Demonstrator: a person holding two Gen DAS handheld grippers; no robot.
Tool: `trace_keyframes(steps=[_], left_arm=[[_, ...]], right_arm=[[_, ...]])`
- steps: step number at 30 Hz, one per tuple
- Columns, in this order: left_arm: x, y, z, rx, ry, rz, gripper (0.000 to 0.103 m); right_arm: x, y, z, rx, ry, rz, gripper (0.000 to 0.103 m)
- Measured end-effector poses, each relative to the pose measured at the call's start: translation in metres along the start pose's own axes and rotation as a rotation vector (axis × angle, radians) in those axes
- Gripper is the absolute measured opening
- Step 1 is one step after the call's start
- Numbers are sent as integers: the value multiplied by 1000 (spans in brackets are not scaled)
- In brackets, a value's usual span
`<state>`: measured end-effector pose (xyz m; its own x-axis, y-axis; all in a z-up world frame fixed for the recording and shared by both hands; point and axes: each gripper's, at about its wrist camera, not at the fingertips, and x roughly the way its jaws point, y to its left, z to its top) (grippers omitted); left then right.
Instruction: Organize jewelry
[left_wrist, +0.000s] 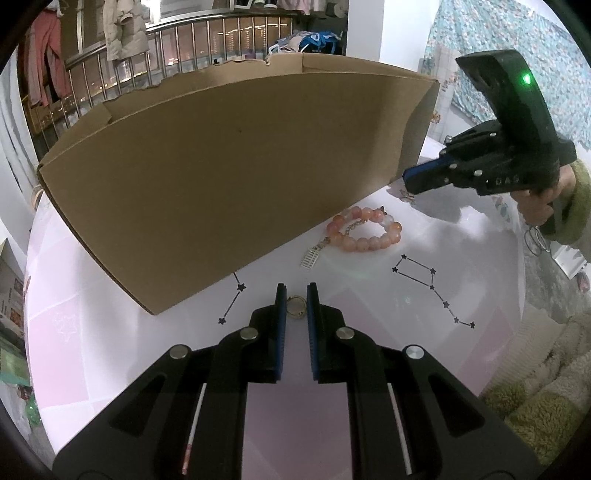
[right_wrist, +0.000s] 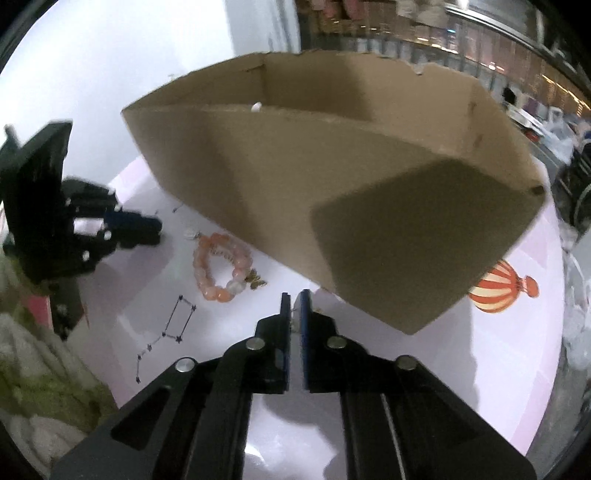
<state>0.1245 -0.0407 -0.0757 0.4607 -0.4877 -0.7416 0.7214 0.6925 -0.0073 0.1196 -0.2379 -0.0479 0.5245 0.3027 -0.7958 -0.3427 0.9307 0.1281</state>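
My left gripper (left_wrist: 295, 295) rests low over the white table (left_wrist: 369, 332), shut on a small gold ring (left_wrist: 295, 307) that stands between its blue pads. Just beyond lies a peach bead bracelet (left_wrist: 365, 230) with a silver charm (left_wrist: 312, 256); it also shows in the right wrist view (right_wrist: 221, 266). An open cardboard box (left_wrist: 229, 177) (right_wrist: 369, 206) stands behind it. My right gripper (right_wrist: 294, 306) hovers by the box's near corner, its pads only a thin slit apart, with a small gold-coloured speck between them, too blurred to name. From the left wrist, the right gripper (left_wrist: 406, 181) points at the box's right end.
Something small and white (right_wrist: 256, 107) sits on the box's front rim. The tabletop carries printed star lines (left_wrist: 424, 280) and a balloon picture (right_wrist: 498, 288). A fuzzy green and cream blanket (left_wrist: 535, 398) lies past the right edge. A metal railing (left_wrist: 147, 66) stands behind.
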Motion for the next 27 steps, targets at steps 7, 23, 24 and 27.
trace_keyframes(steps=[7,23,24,27], left_arm=[[1,0,-1,-6,3,-1,10],[2,0,-1,-3,5,1,10],[2,0,-1,-2,5,2,10],[3,0,-2,-2,5,2,10]], right_arm=[[10,3,-4,-6,49,-41,34],[12,5,-8,-6,50,-28,11],[12,4,-9,-3,47,-24,7],[7,-1,-14,3,46,-21,2]])
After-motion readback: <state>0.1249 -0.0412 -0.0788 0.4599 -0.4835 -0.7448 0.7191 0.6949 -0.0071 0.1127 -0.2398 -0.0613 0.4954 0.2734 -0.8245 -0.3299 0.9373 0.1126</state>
